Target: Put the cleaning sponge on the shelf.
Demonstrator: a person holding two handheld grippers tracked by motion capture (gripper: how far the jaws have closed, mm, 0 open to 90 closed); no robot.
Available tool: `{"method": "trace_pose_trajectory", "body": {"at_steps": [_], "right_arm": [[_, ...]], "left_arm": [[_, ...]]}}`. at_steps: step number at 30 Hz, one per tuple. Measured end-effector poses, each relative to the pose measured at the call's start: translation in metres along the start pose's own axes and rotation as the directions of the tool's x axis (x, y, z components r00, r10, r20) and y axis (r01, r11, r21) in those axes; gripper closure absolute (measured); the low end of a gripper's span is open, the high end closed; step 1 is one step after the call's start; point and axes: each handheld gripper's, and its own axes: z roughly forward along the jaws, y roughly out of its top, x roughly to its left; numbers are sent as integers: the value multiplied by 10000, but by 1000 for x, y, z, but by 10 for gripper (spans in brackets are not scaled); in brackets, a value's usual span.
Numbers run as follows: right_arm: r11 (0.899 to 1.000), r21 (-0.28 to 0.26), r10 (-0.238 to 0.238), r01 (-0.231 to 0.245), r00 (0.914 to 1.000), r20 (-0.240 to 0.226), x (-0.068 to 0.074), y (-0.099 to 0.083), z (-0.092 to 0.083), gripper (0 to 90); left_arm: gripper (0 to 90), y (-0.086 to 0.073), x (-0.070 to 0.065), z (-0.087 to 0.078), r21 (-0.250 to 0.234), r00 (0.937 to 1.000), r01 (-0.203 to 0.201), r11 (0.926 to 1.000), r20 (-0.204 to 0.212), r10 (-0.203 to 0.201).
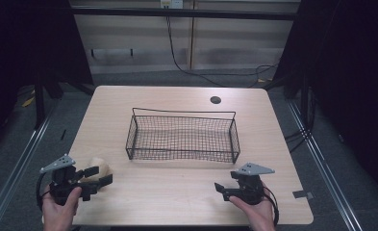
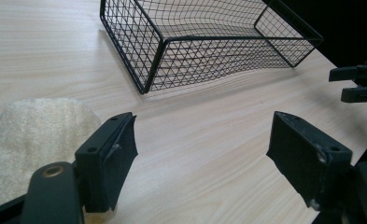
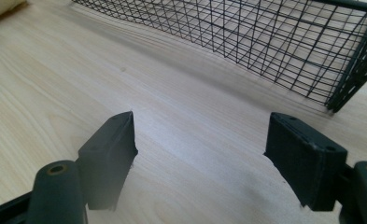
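Pale sponge [image 1: 98, 167] lies on the wooden table [image 1: 177, 192] near a wire basket [image 1: 182, 136].

Pale wood, black wire, a cream lump

The table [image 1: 177, 192] is light wood with fine streaky grain; the basket [image 1: 182, 137] is black wire in a small square mesh. Both grippers, left [image 1: 96, 177] and right [image 1: 221, 189], are black with grey top plates. The soft thing [image 2: 36, 140] looks cream, perhaps faintly ribbed.
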Motion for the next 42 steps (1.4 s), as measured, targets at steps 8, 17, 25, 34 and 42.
{"method": "trace_pose_trajectory", "body": {"at_steps": [8,17,25,34,42], "right_arm": [[9999,-9,-152,152,9995,-265,3,1,-3,242],[9999,25,-110,111,9977,-670,6,3,-6,245],[9997,54,-236,242,9956,-911,10,5,-7,258],[9995,307,3,32,9933,-1153,10,5,-5,260],[9986,446,351,-297,9914,-1258,8,5,-3,248]], "left_arm": [[232,0,-1,-1,139,9997,-254,9996,-39,254],[255,6,-5,-3,496,9965,-813,9955,-151,822],[243,15,1,-5,1111,9983,-560,9922,-92,574],[252,32,5,-7,1761,9976,-414,9835,-468,504],[230,50,14,-12,2696,9976,-233,9627,-565,399]]}}
